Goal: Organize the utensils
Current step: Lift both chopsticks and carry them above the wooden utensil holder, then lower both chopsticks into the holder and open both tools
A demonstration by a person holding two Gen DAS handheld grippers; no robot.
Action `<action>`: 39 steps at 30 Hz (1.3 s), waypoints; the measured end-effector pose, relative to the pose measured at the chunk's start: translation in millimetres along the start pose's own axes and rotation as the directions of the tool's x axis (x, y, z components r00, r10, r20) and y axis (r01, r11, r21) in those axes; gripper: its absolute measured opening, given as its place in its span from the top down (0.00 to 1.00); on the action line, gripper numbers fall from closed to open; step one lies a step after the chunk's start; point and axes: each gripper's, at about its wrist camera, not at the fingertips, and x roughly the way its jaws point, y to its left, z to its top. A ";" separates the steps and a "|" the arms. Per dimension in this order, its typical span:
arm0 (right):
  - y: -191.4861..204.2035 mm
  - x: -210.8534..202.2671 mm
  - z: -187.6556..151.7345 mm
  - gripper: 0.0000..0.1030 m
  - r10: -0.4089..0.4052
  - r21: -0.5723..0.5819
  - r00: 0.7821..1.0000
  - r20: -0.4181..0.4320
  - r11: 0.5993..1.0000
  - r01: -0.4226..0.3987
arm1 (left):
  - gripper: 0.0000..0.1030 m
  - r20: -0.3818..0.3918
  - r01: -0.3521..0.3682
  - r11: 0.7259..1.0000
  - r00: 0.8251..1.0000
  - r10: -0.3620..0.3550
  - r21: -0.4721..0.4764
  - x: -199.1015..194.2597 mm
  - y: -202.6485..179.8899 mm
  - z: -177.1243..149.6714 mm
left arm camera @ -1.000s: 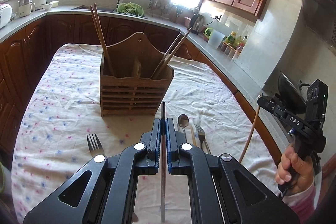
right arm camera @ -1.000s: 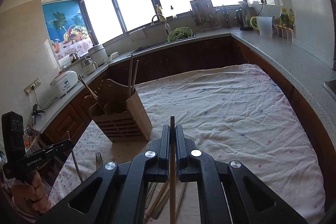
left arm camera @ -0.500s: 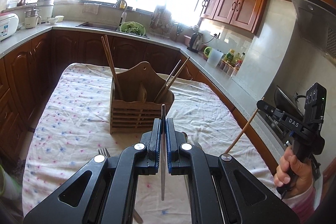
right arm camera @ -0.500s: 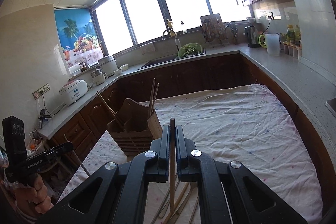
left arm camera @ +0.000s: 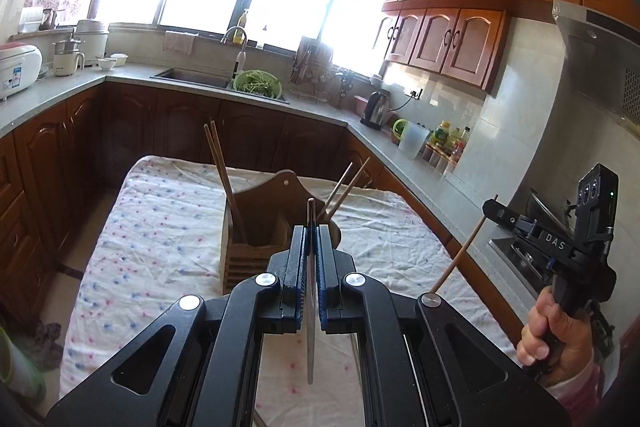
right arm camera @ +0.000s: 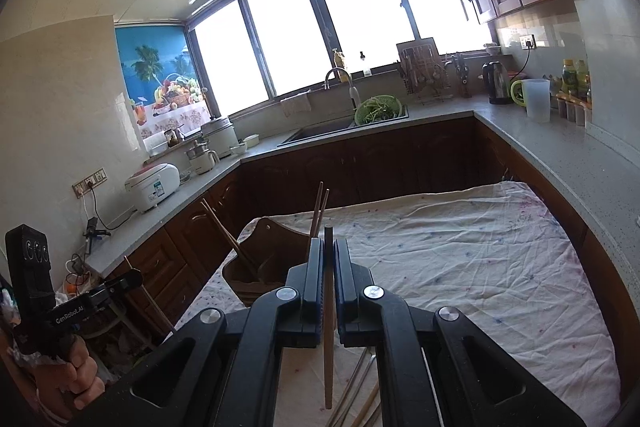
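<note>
Both hands have risen off the worktop (left arm camera: 160, 227), so the wooden caddy (left arm camera: 260, 227) now sits lower, at 12 o'clock of each camera. The left gripper (left arm camera: 311, 243) stays clenched on a metal utensil (left arm camera: 310, 307), and the right gripper (right arm camera: 329, 259) on a wooden chopstick (right arm camera: 328, 347). Both pieces look lifted clear and ready for dropping in.

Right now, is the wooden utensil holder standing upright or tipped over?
Upright: the wooden utensil holder stands on the tablecloth, its chopsticks poking up from its compartments.
</note>
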 end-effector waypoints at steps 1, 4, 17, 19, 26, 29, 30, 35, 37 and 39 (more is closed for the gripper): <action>2.1 2.4 4.3 0.96 0.009 0.001 1.000 0.007 1.000 -0.009 | 0.97 0.016 -0.003 1.000 1.000 0.003 0.007 -0.7 -0.2 6.1; 11.0 9.2 21.0 0.96 0.022 -0.008 0.999 0.040 1.000 -0.021 | 0.97 0.064 -0.017 0.999 0.998 0.015 0.028 -2.0 0.0 25.6; 28.8 65.6 88.7 0.96 0.048 0.001 0.989 0.141 0.999 -0.049 | 0.96 0.226 -0.098 0.995 0.970 0.093 0.011 23.2 27.5 101.2; 27.9 76.8 89.3 0.96 0.037 0.009 0.989 0.143 0.999 -0.039 | 0.97 0.224 -0.104 0.994 0.969 0.104 -0.009 33.6 36.0 101.1; 13.0 117.1 64.0 0.95 0.011 0.050 0.996 0.093 0.999 -0.016 | 0.97 0.207 -0.121 0.988 0.969 0.138 -0.092 71.3 66.8 72.9; 8.2 133.5 47.8 0.95 0.012 0.069 0.998 0.056 0.997 -0.016 | 0.97 0.183 -0.142 0.984 0.970 0.159 -0.106 85.8 72.9 57.4; 7.0 138.9 42.1 0.95 0.010 0.073 0.999 0.040 0.997 -0.013 | 0.97 0.170 -0.144 0.984 0.972 0.161 -0.108 90.5 74.1 52.2; 1.6 159.1 19.5 0.95 0.025 0.100 0.999 -0.028 0.995 -0.022 | 0.96 0.113 -0.155 0.984 0.980 0.165 -0.091 110.1 74.2 31.1; -0.7 158.9 17.3 0.95 0.013 0.099 1.000 -0.024 0.995 -0.010 | 0.96 0.090 -0.157 0.984 0.982 0.165 -0.087 117.3 74.4 25.6; -3.9 159.4 17.3 0.95 0.015 0.110 0.999 -0.028 0.994 -0.012 | 0.96 0.069 -0.156 0.984 0.984 0.162 -0.089 123.5 73.2 20.2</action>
